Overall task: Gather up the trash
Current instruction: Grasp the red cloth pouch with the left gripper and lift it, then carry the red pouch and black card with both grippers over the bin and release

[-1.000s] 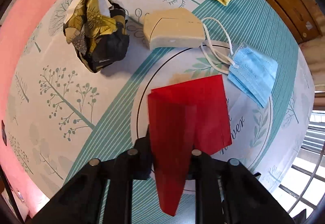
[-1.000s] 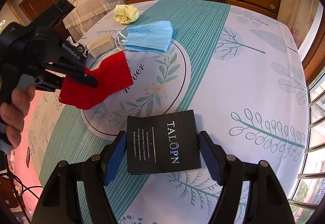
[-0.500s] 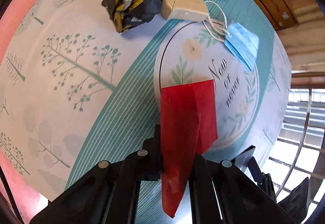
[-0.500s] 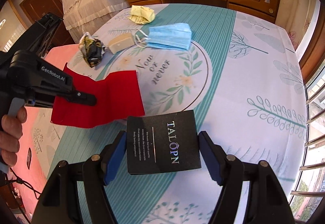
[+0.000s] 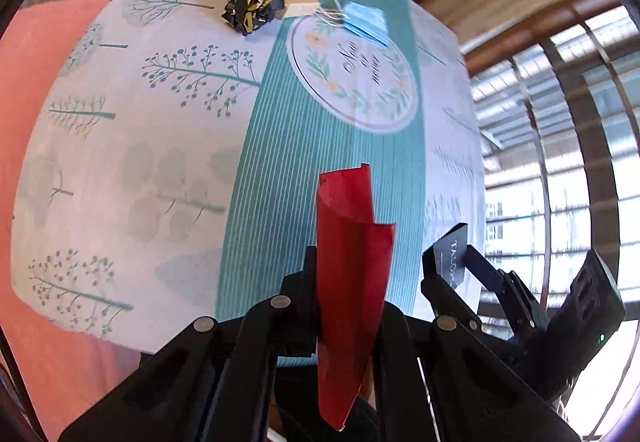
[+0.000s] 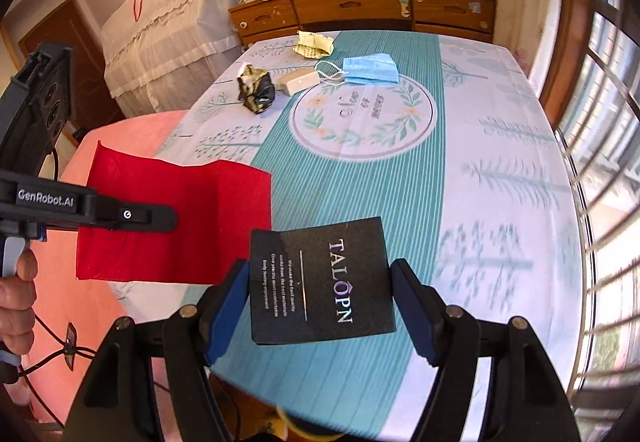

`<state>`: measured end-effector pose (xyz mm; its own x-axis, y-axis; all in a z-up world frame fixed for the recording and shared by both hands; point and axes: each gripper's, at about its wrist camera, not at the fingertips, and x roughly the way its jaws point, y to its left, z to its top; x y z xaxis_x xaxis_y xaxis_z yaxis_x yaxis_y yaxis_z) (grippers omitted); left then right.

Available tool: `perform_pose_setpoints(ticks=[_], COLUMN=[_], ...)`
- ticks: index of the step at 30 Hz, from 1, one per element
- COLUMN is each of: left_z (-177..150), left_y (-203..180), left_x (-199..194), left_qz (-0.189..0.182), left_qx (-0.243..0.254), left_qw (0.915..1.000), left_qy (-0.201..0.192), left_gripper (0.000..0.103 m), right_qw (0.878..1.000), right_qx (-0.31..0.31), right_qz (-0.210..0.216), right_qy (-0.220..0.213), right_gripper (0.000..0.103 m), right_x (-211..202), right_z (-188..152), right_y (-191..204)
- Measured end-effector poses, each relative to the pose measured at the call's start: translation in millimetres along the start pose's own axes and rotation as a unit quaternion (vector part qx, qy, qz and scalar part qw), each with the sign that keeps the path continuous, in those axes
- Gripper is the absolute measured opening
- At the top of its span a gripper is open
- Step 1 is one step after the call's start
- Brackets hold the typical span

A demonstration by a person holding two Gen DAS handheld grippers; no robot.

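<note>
With the left gripper (image 5: 348, 306) pinched tight on a red sheet (image 5: 348, 266) and the right gripper (image 6: 320, 306) clamping a black TALOPN card (image 6: 320, 282) across its width, both lifted, four scraps remain far ahead on the table (image 6: 500, 201): crumpled black-and-yellow wrapper (image 6: 256, 87), beige block (image 6: 298, 80), blue face mask (image 6: 372, 69), yellow paper (image 6: 314, 43).

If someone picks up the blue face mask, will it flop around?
Probably yes. The blue face mask lies flat and thin on the table, so it likely droops and weighs little. Its loose white ear loops would probably dangle and might snag.
</note>
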<state>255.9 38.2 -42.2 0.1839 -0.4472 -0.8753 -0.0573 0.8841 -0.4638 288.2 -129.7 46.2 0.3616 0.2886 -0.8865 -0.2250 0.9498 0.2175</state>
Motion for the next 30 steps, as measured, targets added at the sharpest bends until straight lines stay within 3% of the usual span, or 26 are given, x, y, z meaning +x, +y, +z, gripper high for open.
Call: perform_pose_setpoints(ticks=[5, 14, 22, 30], left_z=[-59.8, -137.7, -182.0, -213.9], left_y=[19.6, 49.8, 52.0, 57.9], left_x=[-33.4, -47.6, -14.5, 60.7], left_qz=[-0.047, -0.063, -0.084, -0.074], left_qx=[0.065, 0.114, 0.137, 0.142], left_qw=[0.9967, 0.9898, 0.9793, 0.9744], left_qy=[0.005, 0.059, 0.122, 0.158], left_gripper=[0.003, 0.003, 0.003, 0.003], right_qw=[0.999, 0.995, 0.987, 0.979], right_qx=[0.047, 0.087, 0.125, 0.154], right_qz=[-0.004, -0.025, -0.036, -0.035], right_qy=[0.001, 0.051, 0.092, 0.132], right_gripper=[0.071, 0.071, 0.071, 0.071], right_x=[-25.7, -37.6, -13.6, 58.6], right_z=[-61.3, -139.4, -187.0, -235.6], right_y=[39.8, 64.4, 51.2, 18.8])
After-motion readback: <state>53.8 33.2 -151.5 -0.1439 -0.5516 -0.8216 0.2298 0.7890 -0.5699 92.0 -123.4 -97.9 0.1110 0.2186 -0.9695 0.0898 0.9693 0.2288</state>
